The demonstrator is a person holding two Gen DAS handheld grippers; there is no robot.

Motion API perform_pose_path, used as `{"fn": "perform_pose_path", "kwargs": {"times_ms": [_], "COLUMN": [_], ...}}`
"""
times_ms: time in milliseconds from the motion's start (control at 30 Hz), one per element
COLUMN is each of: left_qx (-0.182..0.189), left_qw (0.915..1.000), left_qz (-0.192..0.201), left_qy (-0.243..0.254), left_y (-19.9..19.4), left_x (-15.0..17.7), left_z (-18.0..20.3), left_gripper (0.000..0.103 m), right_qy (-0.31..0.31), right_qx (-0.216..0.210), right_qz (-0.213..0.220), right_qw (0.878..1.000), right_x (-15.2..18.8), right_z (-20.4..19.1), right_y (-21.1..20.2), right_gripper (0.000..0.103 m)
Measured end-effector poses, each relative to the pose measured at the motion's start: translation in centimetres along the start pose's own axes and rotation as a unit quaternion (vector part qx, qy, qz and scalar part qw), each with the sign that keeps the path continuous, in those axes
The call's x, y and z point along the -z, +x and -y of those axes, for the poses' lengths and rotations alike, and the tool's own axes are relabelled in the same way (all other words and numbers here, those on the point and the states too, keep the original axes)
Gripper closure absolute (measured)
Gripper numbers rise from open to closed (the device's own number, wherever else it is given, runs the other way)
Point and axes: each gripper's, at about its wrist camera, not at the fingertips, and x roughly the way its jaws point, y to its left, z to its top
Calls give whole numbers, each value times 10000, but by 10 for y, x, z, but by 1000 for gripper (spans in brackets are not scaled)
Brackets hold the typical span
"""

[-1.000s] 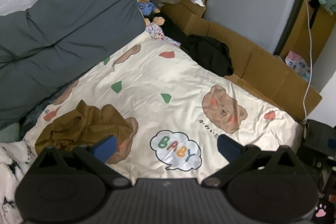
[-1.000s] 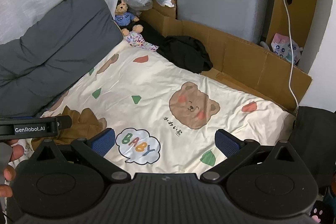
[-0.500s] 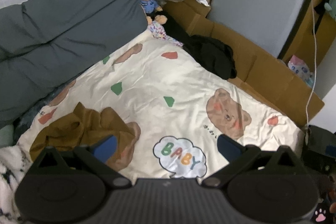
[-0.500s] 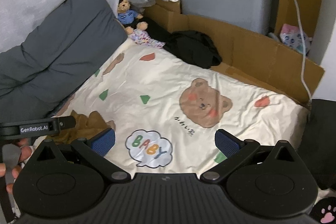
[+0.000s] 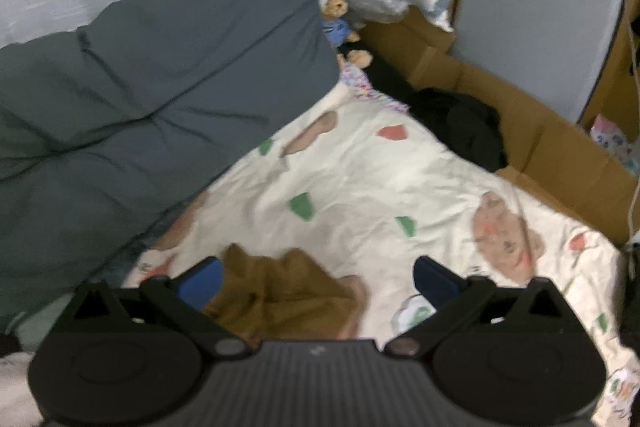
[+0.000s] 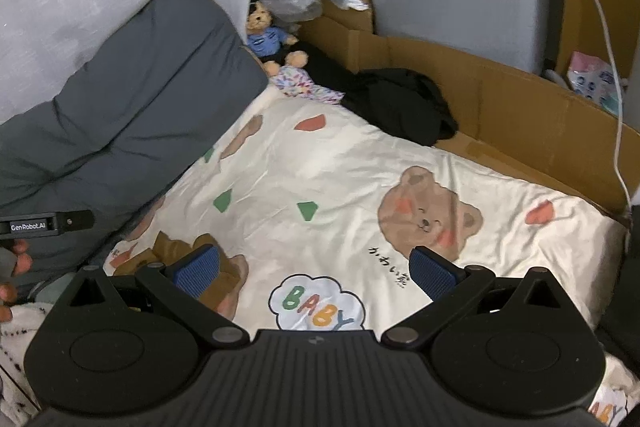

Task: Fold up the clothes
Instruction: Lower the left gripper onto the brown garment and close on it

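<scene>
You close in on the crumpled garment

Your left gripper (image 5: 316, 277) has swung toward the brown garment (image 5: 280, 287), now bunched between its spread fingers on the bear-print quilt (image 5: 360, 179); your right gripper (image 6: 314, 269) hangs open, empty. Folding hasn't begun.

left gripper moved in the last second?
Yes. The left gripper has swung left toward the brown garment; the garment now sits between its open fingers, and the BABY print is mostly hidden.
</scene>
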Motion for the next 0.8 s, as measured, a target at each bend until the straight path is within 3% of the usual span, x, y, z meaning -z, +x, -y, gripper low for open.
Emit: {"fn": "perform_pose_path", "kwargs": {"times_ms": [267,333,500,600,800], "left_qx": [124,300,376,498,781], "left_qw": [9993,9984,9978,9975,9967], "left_qz": [53,125,100,-43,-160], "left_qy": [-353,-471,-535,-505,-141], "left_y": [-3,-1,13,26,55], "left_x": [6,-7,-2,5,16], "left_z": [-70,-90,-118,-126,-119], "left_gripper": [1,1,7,13,13], "right_qy": [-256,-358,-806,-813,-803], "right_qx": [-347,-459,-740,-1081,-1176], "right_qz": [148,110,156,188,-25], "right_qw": [9990,9982,9939,9906,9898], "right_x": [-1,-1,-6,-18,-29], "right_z": [-16,-21,-30,-26,-19], "right_y": [13,20,38,56,99], "right_gripper": [0,1,8,10,14]}}
